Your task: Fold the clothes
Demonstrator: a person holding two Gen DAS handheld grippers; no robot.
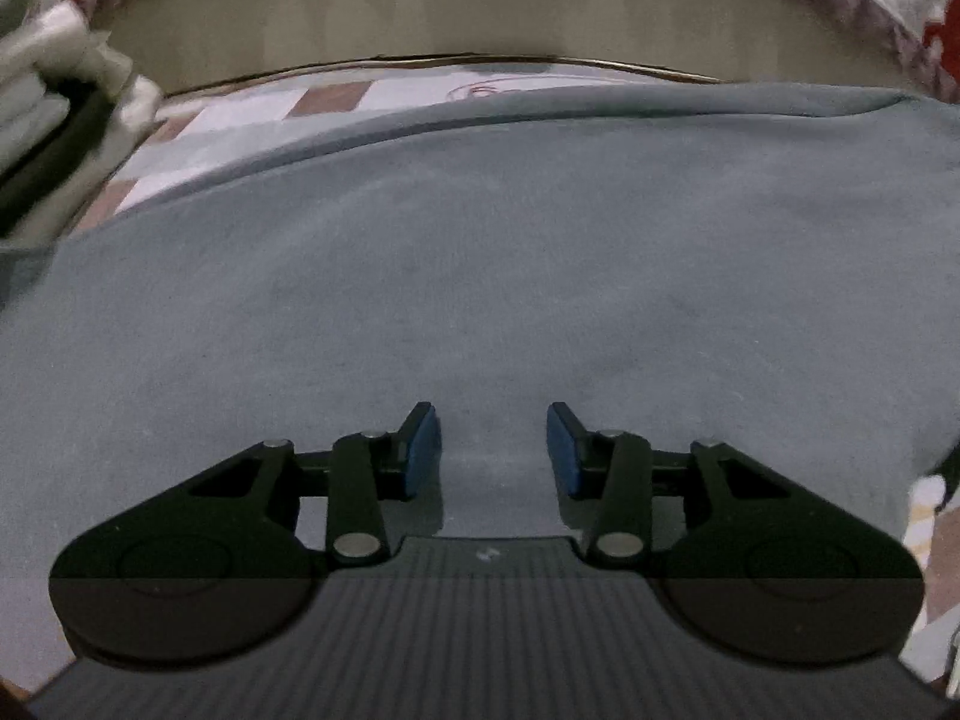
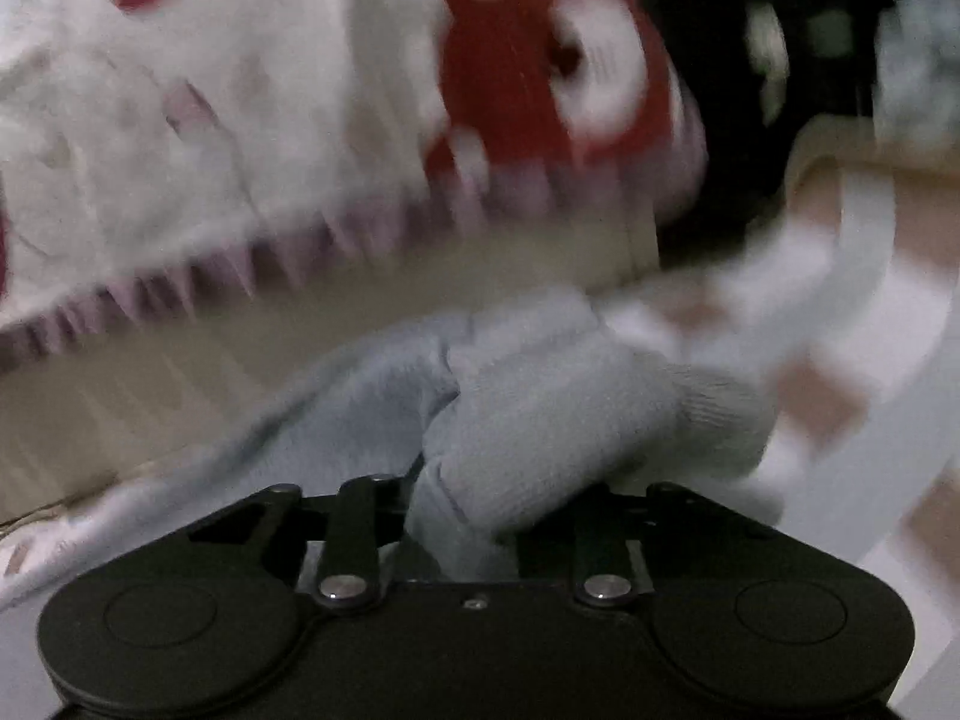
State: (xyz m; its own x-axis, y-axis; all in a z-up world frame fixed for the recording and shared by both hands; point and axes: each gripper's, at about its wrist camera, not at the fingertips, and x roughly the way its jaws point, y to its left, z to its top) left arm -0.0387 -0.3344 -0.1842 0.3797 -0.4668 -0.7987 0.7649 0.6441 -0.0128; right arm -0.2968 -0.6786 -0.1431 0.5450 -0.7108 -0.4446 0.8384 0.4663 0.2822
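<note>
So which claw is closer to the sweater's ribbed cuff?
Right. The right gripper is shut on the grey-blue sweater just beside its ribbed cuff. The left gripper hangs open over a flat part of the sweater, with no cuff in its view.

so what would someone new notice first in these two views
In the right wrist view, a bunched wad of pale blue cloth fills the right claw, which is shut on it, with a blurred white and red blanket behind. In the left wrist view, the left claw stands open over a flat grey-blue garment that fills most of the picture.
</note>
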